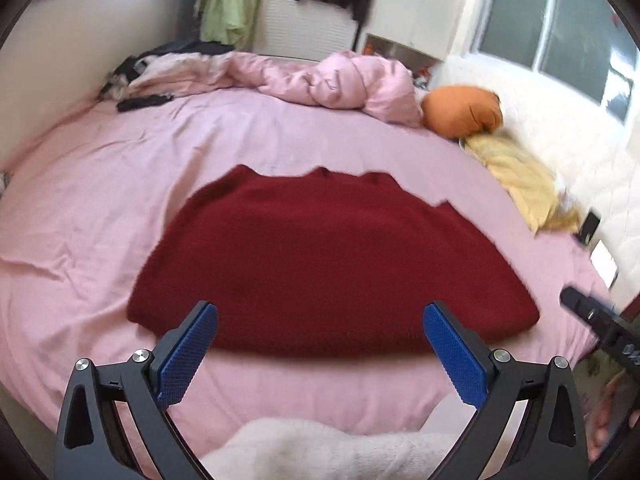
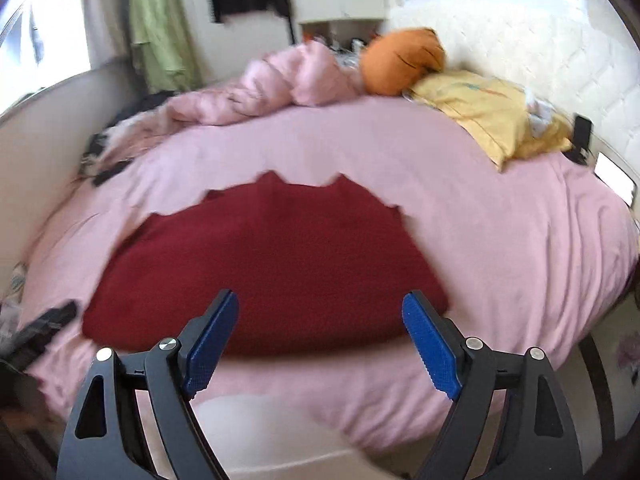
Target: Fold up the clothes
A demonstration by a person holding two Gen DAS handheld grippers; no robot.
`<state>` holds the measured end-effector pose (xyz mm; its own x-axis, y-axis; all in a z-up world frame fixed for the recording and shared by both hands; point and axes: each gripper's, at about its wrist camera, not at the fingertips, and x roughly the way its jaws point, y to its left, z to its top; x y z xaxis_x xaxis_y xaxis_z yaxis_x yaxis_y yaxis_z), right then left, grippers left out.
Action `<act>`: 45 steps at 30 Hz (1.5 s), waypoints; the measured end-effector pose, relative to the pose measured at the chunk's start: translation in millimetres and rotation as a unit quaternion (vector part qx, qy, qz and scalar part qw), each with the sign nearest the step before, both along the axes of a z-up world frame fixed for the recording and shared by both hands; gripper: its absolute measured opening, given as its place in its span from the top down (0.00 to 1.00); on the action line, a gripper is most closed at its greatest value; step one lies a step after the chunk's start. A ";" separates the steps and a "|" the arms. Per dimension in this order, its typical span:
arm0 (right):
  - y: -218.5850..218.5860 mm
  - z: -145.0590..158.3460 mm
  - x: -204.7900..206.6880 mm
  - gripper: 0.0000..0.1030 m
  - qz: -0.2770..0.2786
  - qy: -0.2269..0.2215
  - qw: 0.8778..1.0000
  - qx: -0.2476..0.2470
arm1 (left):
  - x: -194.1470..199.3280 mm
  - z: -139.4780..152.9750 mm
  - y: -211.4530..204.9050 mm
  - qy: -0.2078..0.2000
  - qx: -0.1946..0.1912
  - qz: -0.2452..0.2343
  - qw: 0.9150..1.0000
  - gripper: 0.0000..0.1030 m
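Note:
A dark red knitted sweater lies flat on the pink bed sheet, folded into a wide block. It also shows in the right wrist view. My left gripper is open and empty, just in front of the sweater's near edge. My right gripper is open and empty, also at the near edge. The right gripper's black body shows at the right edge of the left wrist view.
A crumpled pink duvet, an orange cushion and a yellow pillow lie at the far side. Dark clothes lie far left. A cream fluffy cloth lies at the near bed edge.

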<state>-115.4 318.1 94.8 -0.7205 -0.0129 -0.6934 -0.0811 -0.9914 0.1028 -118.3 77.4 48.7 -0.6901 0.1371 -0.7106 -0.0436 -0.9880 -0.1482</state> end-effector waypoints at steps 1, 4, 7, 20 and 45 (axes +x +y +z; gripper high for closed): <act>-11.1 -1.7 2.2 0.18 0.008 0.009 1.000 0.011 | -0.8 -3.7 3.1 -0.007 -0.010 -0.001 1.000 0.00; -34.9 -12.5 1.6 0.18 0.026 0.012 0.999 0.045 | -0.3 -4.5 -1.3 -0.006 -0.009 0.010 1.000 0.00; -49.3 -22.3 -1.6 0.18 0.033 0.006 0.997 0.073 | 0.3 -5.4 -5.7 -0.005 -0.008 0.021 1.000 0.00; -40.7 -24.8 4.6 0.18 0.014 -0.001 0.998 0.056 | 1.5 -6.9 -7.1 -0.009 -0.010 0.026 1.000 0.00; 145.0 -141.2 -36.2 0.18 -0.076 -0.121 0.871 -0.471 | -86.1 -30.4 27.4 -0.116 -0.029 -0.082 0.989 0.00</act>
